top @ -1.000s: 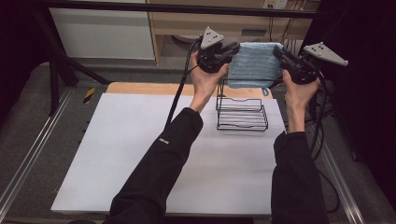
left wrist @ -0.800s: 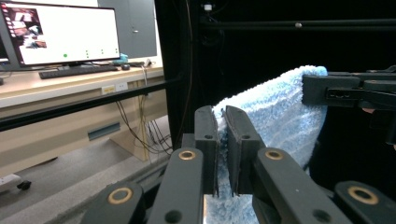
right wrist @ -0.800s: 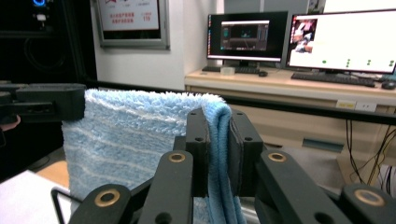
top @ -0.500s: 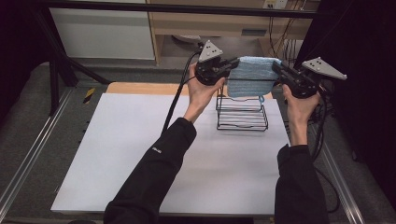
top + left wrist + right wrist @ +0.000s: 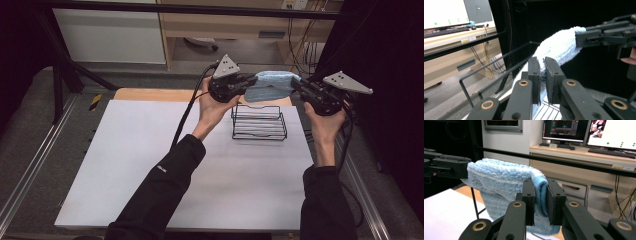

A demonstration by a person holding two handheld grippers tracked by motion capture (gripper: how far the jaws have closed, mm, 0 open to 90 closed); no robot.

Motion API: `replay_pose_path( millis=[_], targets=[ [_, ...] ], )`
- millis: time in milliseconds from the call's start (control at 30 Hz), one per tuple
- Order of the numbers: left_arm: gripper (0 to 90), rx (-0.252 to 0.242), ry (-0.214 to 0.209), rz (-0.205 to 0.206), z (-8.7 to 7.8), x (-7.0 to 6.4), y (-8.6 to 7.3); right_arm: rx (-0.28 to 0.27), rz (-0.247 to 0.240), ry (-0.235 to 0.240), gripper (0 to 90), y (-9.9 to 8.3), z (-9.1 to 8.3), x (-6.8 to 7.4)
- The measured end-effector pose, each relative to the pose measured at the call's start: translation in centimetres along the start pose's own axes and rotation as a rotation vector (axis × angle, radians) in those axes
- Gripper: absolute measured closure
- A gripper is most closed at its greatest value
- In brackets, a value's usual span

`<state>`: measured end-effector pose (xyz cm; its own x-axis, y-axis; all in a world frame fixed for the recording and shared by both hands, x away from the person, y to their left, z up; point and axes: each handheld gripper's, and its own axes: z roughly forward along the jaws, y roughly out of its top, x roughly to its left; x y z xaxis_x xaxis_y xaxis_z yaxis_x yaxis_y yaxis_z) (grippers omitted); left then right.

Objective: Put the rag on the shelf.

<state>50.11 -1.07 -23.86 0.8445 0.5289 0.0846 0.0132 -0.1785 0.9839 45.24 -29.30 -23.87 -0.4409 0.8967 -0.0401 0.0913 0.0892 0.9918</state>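
Note:
A light blue fluffy towel (image 5: 272, 85) hangs folded in the air between my two grippers, above the far side of a black wire rack (image 5: 259, 122). My left gripper (image 5: 248, 81) is shut on the towel's left end, with its jaws clamped on the cloth (image 5: 556, 50) in the left gripper view. My right gripper (image 5: 296, 86) is shut on the right end, and the towel (image 5: 504, 180) bulges between its jaws in the right gripper view. The other gripper (image 5: 449, 167) holds the towel's far end there.
The wire rack stands on a white mat (image 5: 150, 165) that covers a wooden table (image 5: 150, 94). Metal rails (image 5: 30, 170) run along both sides of the table. Desks with monitors (image 5: 614, 132) stand beyond, and dark curtains hang at the right.
Both grippers have moved nearer and lower with the towel, and the towel now looks folded narrower between them, over the rack's far edge.

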Motion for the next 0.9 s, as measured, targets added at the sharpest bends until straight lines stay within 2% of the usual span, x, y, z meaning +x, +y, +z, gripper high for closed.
replay_pose_path(
  millis=[133,267,367,467,533,633,700,767,900],
  targets=[
    [82.3,0.028,-0.005,-0.005,0.1,-0.4,-0.4,0.011,-0.007,0.006,78.8,-0.5,-0.1,0.1],
    [80.6,0.047,-0.008,-0.029,-0.1,-0.5,-0.2,0.019,-0.019,0.012,78.9,-0.8,-0.2,0.1],
    [76.3,0.035,-0.014,-0.069,-0.7,-0.3,0.5,0.018,-0.021,0.015,79.1,-1.0,-0.2,0.1],
    [74.1,0.002,-0.019,-0.13,-1.1,0.2,1.7,0.017,-0.029,0.015,79.1,-1.2,-0.2,0.1],
    [74.6,0.001,-0.001,-0.153,-1.3,0.4,2.5,0.015,-0.032,0.018,79.1,-1.3,-0.2,0.2],
    [77.0,0.042,0.031,-0.157,-0.7,0.4,3.3,0.014,-0.038,0.021,79.0,-1.4,-0.3,0.2],
    [79.5,0.083,0.047,-0.166,-0.2,0.4,3.3,0.011,-0.036,0.023,79.0,-1.5,-0.3,0.2],
    [82.2,0.118,0.029,-0.183,0.3,0.3,2.9,0.007,-0.04,0.024,78.9,-1.7,-0.3,0.2],
    [86.8,0.136,-0.018,-0.18,0.4,-0.4,1.9,0.011,-0.043,0.027,77.9,-1.8,-0.4,0.1]
  ],
)
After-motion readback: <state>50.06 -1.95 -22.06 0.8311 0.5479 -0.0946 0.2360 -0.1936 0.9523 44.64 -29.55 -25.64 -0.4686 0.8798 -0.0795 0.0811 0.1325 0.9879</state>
